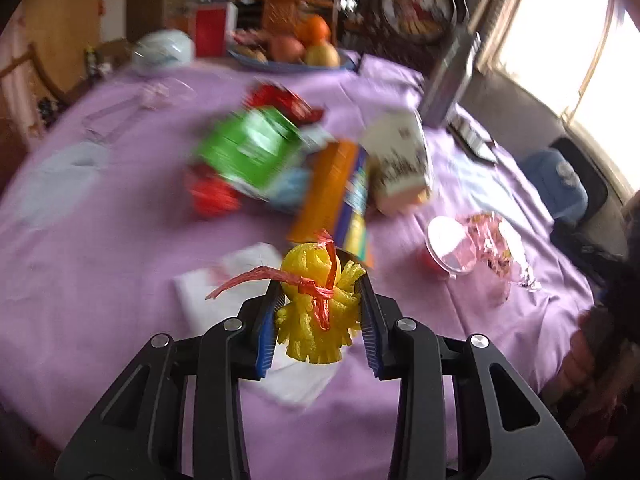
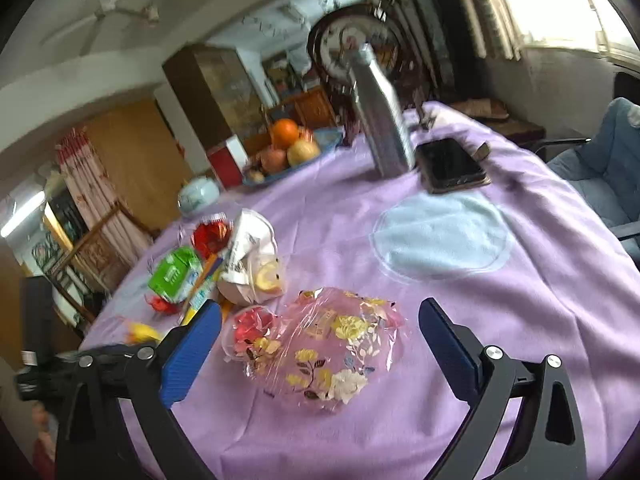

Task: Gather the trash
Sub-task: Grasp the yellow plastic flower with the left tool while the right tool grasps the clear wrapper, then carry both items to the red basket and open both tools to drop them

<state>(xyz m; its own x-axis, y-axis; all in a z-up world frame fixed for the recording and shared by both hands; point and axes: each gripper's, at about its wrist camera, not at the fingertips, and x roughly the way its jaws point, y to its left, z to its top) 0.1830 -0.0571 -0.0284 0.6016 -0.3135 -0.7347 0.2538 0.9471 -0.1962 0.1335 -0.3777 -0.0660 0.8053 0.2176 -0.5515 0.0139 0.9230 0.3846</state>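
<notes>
My left gripper (image 1: pixel 320 292) is shut on a yellow foam fruit net (image 1: pixel 316 308) tied with a red string, held above the purple tablecloth (image 1: pixel 120 240). Beyond it lies a trash pile: a green carton (image 1: pixel 250 152), an orange-blue box (image 1: pixel 336 192), a white paper bag (image 1: pixel 400 164) and red wrappers (image 1: pixel 212 196). My right gripper (image 2: pixel 320 336) is open, its blue pads on either side of a clear floral plastic wrapper (image 2: pixel 328 344) and a small plastic cup (image 2: pixel 250 330) on the cloth. The same pile shows in the right wrist view (image 2: pixel 224 264), and the yellow net (image 2: pixel 142 332) at left.
A white napkin (image 1: pixel 248 280) lies under the left gripper. A fruit bowl (image 2: pixel 288 148), a metal bottle (image 2: pixel 380 120), a phone (image 2: pixel 452 164), a white lidded pot (image 2: pixel 198 196) and a pale blue mat (image 2: pixel 440 236) are on the table. A chair (image 2: pixel 600 172) stands at right.
</notes>
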